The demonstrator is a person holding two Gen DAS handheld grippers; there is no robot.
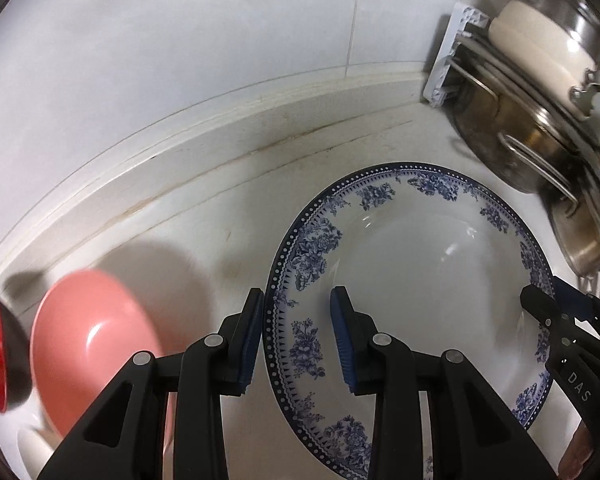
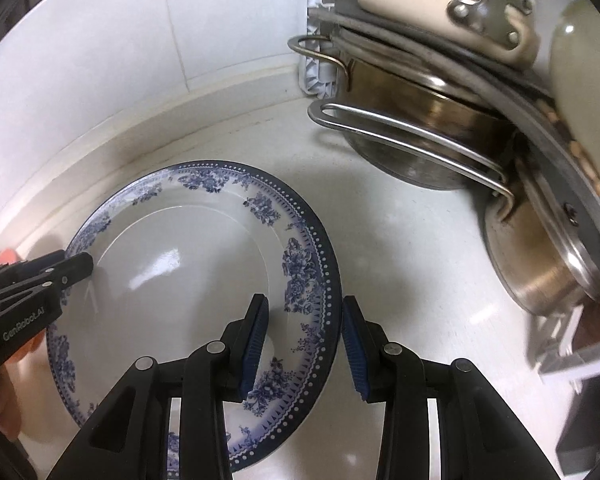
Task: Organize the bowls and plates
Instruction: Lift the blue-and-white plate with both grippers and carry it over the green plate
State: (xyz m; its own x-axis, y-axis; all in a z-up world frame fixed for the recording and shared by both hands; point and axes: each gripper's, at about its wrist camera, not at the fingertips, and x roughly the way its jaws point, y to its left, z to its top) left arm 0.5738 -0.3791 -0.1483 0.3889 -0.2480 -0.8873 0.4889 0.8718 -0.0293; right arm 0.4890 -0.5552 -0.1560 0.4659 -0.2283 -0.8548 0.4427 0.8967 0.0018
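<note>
White tiled wall and a pale, slightly stained counter [image 1: 228, 216] filled the background, with stacked steel pots [image 2: 420, 128] on a wire rack in the right corner. A large blue-and-white floral plate [image 1: 412, 264] sat over the counter between two handheld grippers, slightly tilted; whether it was lifted clear of the surface could not be told. The left gripper [image 1: 298, 336] straddled the plate's left rim, one finger outside and one over the well, seemingly closed on that rim. The right gripper [image 2: 304, 340] straddled the opposite rim the same way, partly closed around it. Both hands were equally near, one on each side, so the plate lay directly across the line between them. A pink bowl [image 1: 92, 344] and a red-and-black bowl [image 1: 0, 344] waited to the plate's left, nearer the left hand. Readable writing: "GenRobot.AI" on the left gripper's body as seen from the right wrist, and "DAS" on the right gripper seen from the left wrist.
</note>
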